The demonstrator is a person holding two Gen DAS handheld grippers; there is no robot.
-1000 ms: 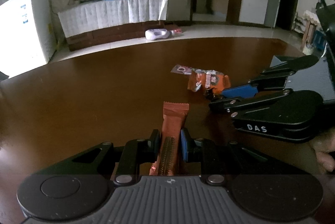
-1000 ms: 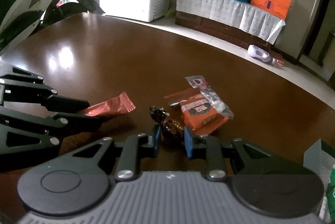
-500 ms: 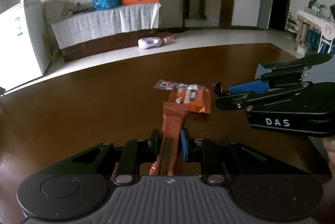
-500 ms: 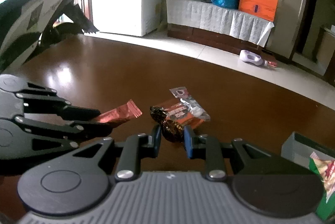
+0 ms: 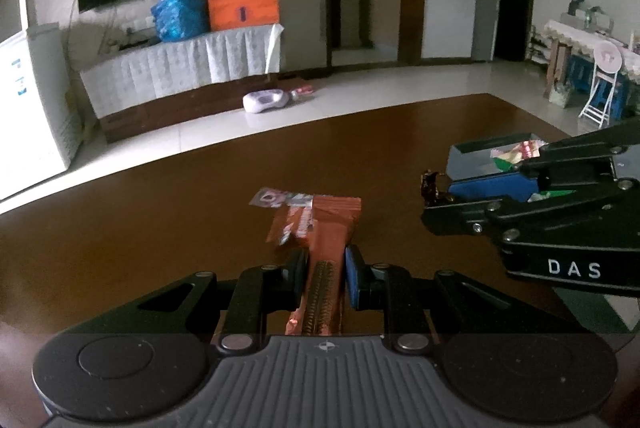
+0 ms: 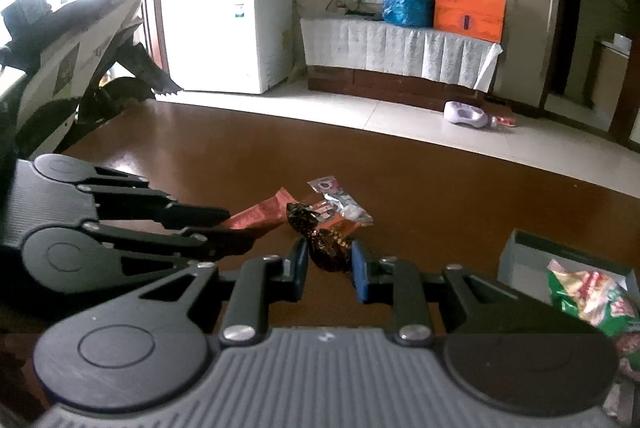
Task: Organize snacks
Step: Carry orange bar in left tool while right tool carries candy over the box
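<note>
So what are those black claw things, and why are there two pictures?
Each claw is a hand-held gripper: a person holds one in each hand, and a small camera sits on each, looking along its two fingers. That gives two pictures. In the left camera's picture, the left hand-held gripper pinches an orange snack bar. In the right camera's picture, the right hand-held gripper pinches a dark wrapped candy. Each claw also shows up at the side of the other's picture. On the brown table lie more snack packets, and a grey box at the right already has snacks in it.
</note>
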